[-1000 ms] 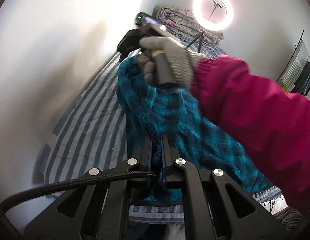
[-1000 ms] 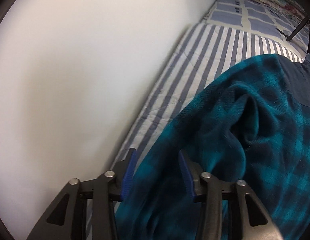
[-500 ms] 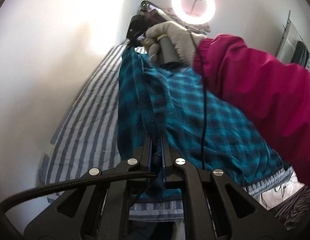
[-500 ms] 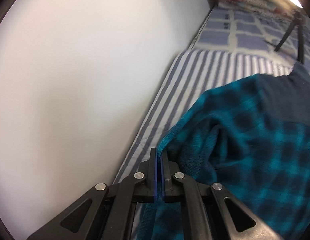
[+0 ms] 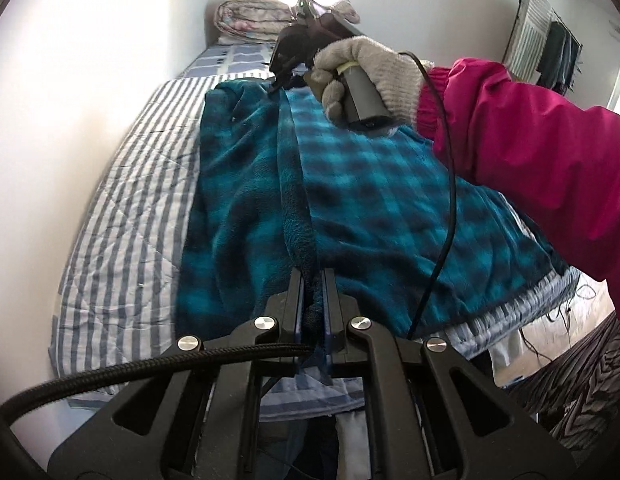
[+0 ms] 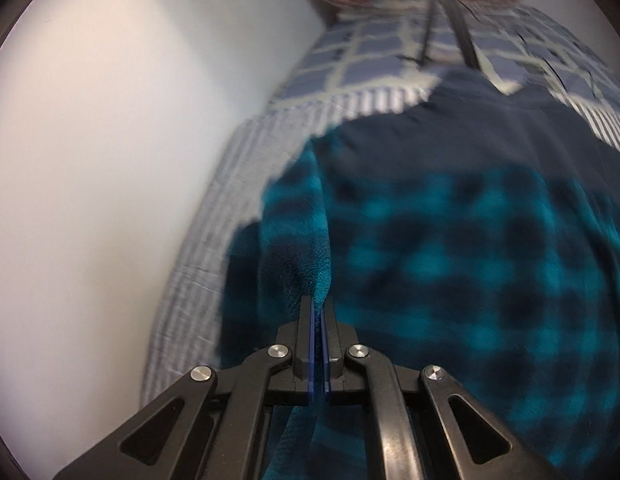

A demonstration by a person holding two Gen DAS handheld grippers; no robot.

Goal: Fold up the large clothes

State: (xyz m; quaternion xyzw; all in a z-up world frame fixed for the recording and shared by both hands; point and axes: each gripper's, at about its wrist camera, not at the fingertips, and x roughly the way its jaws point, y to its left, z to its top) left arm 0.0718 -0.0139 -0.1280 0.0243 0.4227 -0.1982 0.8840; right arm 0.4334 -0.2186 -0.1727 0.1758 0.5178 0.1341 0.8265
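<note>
Left wrist view:
Garment: the teal plaid fleece garment is lying spread over the striped bed sheet, lengthwise, its far end reaching toward the rolled quilt at the head of the sheet.
Left gripper: the jaws are pressing almost together on a raised ridge of the fleece edge at the near end of the sheet, with cloth bunching between the blue pads.
Right gripper: a gloved hand in a pink sleeve is holding it at the far end of the same ridge; its jaws are not showing clearly here.

Right wrist view:
Right gripper: the jaws are nearly meeting, pinching a thin fold of the fleece above the sheet's wall-side edge.
Collar end: a dark navy panel is lying toward the checked pillow area beyond the sheet.

Handling judgement:
Feel: it is looking soft, thick, limp and fairly light, likely grippy rather than slippery, and not fragile.
Hold: gripping the doubled edge at both ends of the ridge is probably best, since a single layer would be sagging and stretching.
Risk: the loose middle may be drooping and dragging on the sheet.
</note>
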